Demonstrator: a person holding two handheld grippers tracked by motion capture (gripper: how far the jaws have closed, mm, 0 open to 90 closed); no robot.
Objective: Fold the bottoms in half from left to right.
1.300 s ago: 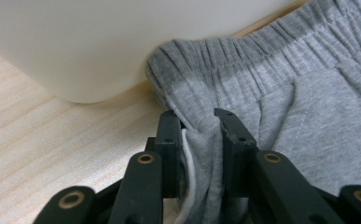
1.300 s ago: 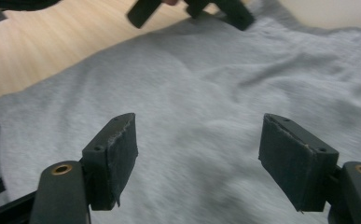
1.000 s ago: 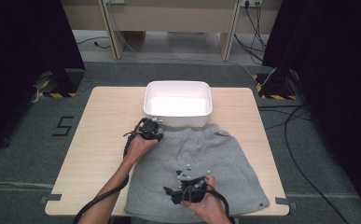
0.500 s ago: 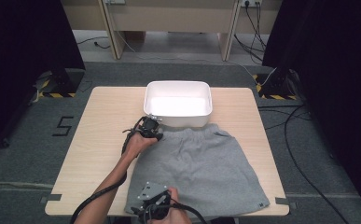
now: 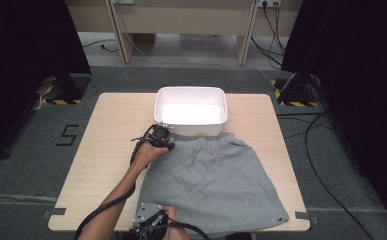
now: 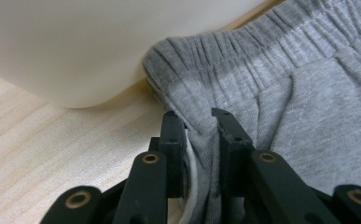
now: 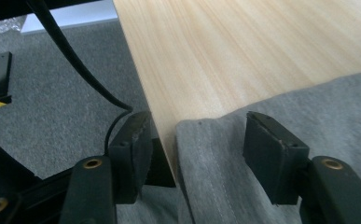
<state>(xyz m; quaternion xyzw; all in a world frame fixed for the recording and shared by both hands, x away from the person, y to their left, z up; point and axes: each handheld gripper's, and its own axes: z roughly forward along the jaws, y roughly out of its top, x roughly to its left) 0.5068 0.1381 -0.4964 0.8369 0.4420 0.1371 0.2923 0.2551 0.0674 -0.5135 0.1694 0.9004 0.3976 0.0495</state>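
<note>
the grey jersey shorts (image 5: 216,180) lie flat on the pale wooden worktop (image 5: 106,150); left tongs (image 6: 197,128) pinch the waistband corner beside the white plastic tub (image 5: 191,111); right tongs (image 7: 194,154), just closing, straddle the hem corner, seemingly not yet gripping; folding or lifting remains.
</note>
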